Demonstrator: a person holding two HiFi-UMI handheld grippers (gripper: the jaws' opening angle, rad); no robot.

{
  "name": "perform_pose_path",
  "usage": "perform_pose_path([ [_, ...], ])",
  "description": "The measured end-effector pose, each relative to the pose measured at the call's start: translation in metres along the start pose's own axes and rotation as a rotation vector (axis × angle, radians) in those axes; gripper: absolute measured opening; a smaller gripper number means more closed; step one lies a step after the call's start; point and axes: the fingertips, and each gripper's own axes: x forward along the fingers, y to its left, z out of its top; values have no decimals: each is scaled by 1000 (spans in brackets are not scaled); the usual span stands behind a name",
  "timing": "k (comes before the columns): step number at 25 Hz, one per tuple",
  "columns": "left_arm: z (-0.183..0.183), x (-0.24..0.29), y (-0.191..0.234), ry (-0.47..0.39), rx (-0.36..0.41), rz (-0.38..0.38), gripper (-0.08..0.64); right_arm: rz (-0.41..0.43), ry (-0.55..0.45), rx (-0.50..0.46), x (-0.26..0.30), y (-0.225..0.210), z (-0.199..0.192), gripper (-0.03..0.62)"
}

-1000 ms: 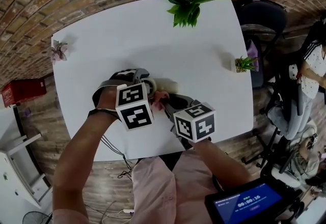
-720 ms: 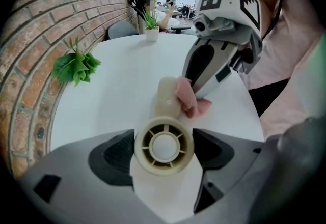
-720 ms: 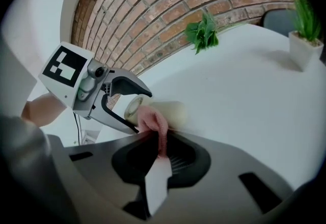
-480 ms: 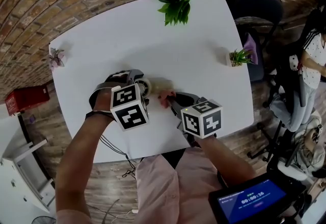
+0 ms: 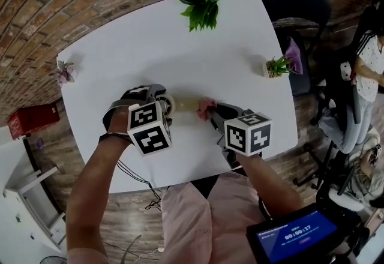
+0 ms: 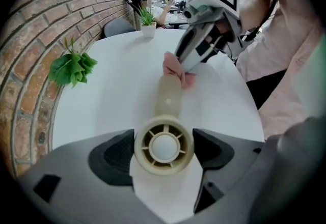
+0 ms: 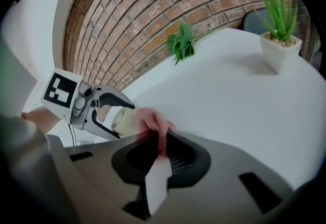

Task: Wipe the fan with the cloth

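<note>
Wiping the handle
Left gripper (image 5: 157,98) jaws clamp the head of the small beige plastic fan (image 6: 164,144); right gripper (image 7: 160,157) jaws pinch a crumpled pink cloth (image 6: 175,67) on its handle, likely stroking headward next.

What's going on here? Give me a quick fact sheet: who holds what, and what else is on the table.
left gripper: fingers shut on the round head of the fan
right gripper: fingers shut on the pink cloth
contact: pink cloth sits at the far end of the fan's handle
surface: white table
also on table: leafy plant, potted plant
</note>
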Motion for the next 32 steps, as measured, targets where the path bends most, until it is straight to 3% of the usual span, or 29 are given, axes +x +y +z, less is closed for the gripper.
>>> perform_pose_path([
  [6,5,4,-15,69,176,-31,364,-4,-60,-28,-12,-19,23,43],
  [9,8,5,-19,86,290,-38,364,19,-91,-116,-17,-16,39,43],
  [11,9,7,-21,105,381,-33,365,38,-94,-274,-18,-6,47,44],
  [14,11,9,-24,142,487,-34,365,47,-49,-585,-12,13,46,44],
  [19,11,12,-26,175,548,-43,367,165,90,-966,11,37,15,44],
  [32,10,15,-25,190,587,-18,370,420,243,-1524,27,60,-14,40],
])
